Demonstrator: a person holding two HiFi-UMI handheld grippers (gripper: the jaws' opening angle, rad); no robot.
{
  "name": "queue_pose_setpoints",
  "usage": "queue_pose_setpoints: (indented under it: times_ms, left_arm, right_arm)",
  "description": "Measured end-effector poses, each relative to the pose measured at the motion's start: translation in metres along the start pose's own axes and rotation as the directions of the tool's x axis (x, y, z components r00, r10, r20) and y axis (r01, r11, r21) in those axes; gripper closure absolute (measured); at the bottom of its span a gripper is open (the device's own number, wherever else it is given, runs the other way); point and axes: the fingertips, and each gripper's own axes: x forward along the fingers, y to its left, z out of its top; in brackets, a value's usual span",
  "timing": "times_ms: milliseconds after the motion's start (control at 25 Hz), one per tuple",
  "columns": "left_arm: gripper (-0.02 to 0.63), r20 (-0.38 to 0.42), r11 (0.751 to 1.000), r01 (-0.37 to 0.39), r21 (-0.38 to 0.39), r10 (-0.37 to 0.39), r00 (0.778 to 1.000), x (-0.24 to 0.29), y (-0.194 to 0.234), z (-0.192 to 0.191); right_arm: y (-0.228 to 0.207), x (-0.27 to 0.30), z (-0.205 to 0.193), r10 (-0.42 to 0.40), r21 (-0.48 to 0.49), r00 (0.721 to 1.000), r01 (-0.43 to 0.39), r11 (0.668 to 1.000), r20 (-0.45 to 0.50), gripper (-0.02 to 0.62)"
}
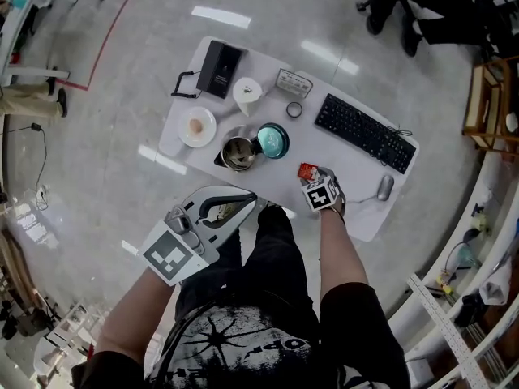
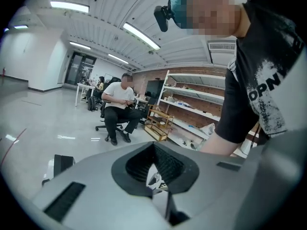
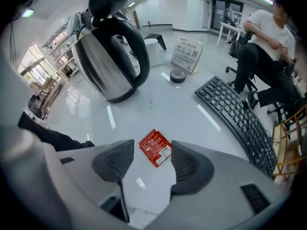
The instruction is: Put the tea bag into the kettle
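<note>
The right gripper (image 3: 152,146), jaws wide and empty, hovers over a flat red tea-bag sachet (image 3: 155,148), likely light and slick; pinch its edges.

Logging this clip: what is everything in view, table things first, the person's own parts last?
table: one, white, centre
kettle: one, steel, lid raised, table's near-left
tea bag: one, red, on table
plate: one, white, left of kettle
keyboard: one, black, table's right
mouse: one, grey, beside keyboard
tape roll: one, dark, mid-table
sign card: one, white, far edge
box: one, black, far-left corner
left gripper: one, grey, jaws together, off the table
right gripper: one, grey, jaws apart, empty, over tea bag
</note>
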Motion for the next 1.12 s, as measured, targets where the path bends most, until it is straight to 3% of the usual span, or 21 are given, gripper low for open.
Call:
queue_pose_setpoints:
  times_ms: [80, 160, 400, 680, 880, 1120]
  left_arm:
    - [0.6, -0.004, 1.0, -0.011, -0.018, 0.011, 1.0, -0.002, 0.006, -0.004]
    - [0.6, -0.01, 0.999, -0.023, -0.042, 0.022, 1.0, -0.006, 0.01, -0.009]
    - [0.6, -0.053, 0.996, -0.018, -0.085, 0.014, 0.999, -0.017, 0.005, -0.037]
    - [0.6, -0.045, 0.991, 0.006, -0.131, -0.012, 0.999, -0.011, 0.005, -0.044]
    - [0.6, -0.022, 0.984, -0.002, -0.177, -0.002, 1.0, -0.014, 0.012, -0.039]
    - [0.6, -0.023, 0.987, 0.028, -0.159, -0.032, 0.999, -0.011, 0.006, -0.049]
  right_arm:
    - [0.0, 0.014, -0.005, -0.014, -0.037, 0.999, 0.012, 0.999, -0.034, 0.36]
    - [0.0, 0.029, -0.013, -0.04, -0.142, 0.996, 0.027, 0.989, -0.084, 0.36]
    - [-0.005, 0.056, -0.028, -0.088, -0.357, 0.983, 0.025, 0.934, -0.161, 0.354]
    - [-0.004, 0.058, -0.028, -0.03, -0.332, 0.982, -0.034, 0.943, -0.185, 0.348]
    - [-0.003, 0.056, -0.028, -0.034, -0.318, 0.988, -0.017, 0.948, -0.153, 0.352]
    - [0.011, 0.056, -0.032, -0.051, -0.314, 0.99, 0.008, 0.949, -0.13, 0.498]
